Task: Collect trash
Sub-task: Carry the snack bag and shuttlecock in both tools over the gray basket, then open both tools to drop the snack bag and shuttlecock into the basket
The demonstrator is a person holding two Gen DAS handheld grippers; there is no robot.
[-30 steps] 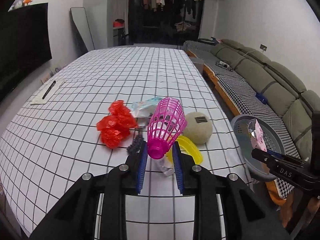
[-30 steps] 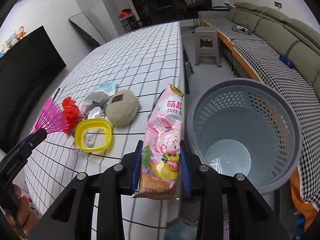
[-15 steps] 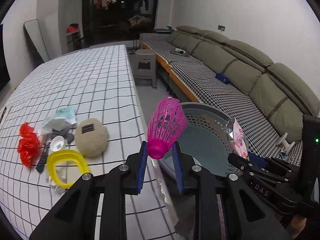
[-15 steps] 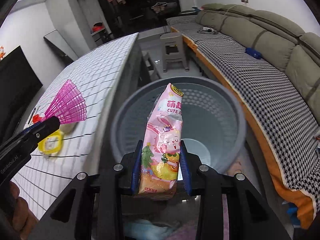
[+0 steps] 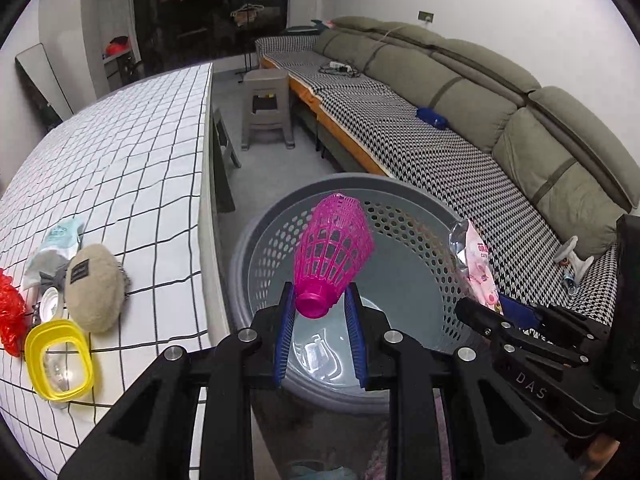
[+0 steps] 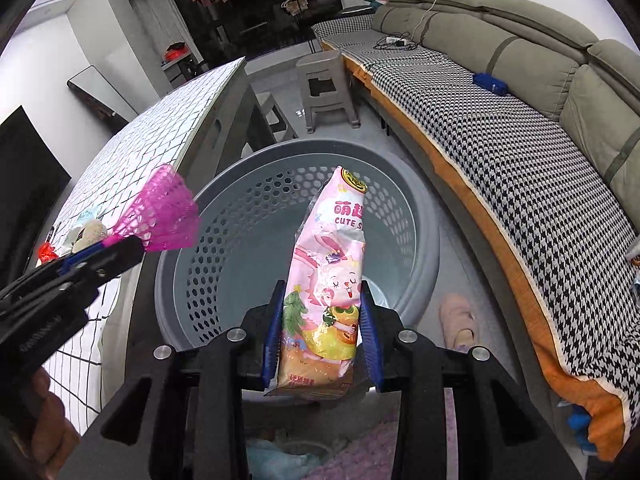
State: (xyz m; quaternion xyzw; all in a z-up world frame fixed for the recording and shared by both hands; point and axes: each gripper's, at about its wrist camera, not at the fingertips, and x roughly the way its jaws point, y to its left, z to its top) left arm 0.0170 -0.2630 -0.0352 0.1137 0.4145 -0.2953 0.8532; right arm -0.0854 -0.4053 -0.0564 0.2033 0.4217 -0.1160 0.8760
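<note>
My left gripper (image 5: 320,312) is shut on the base of a pink plastic shuttlecock (image 5: 332,256), held over the grey perforated basket (image 5: 400,216) on the floor beside the table. My right gripper (image 6: 322,312) is shut on a pink snack packet (image 6: 328,280) with a cartoon rabbit, also above the basket (image 6: 248,216). The right wrist view shows the left gripper (image 6: 132,246) at the left with the shuttlecock (image 6: 160,212) over the basket's rim. The right gripper (image 5: 476,312) and the packet (image 5: 474,264) appear at the right of the left wrist view.
On the checked table (image 5: 132,168) lie red plastic wrap (image 5: 10,320), a yellow-rimmed lid (image 5: 58,360), a beige pouch (image 5: 94,286) and a pale wrapper (image 5: 60,234). A grey stool (image 5: 266,108) and a long green sofa (image 5: 480,92) stand beyond the basket. A slipper (image 6: 456,320) lies by it.
Both grippers have swung from over the table to above the basket, each keeping its hold. The basket now fills the middle of both views and the table items sit far left.
</note>
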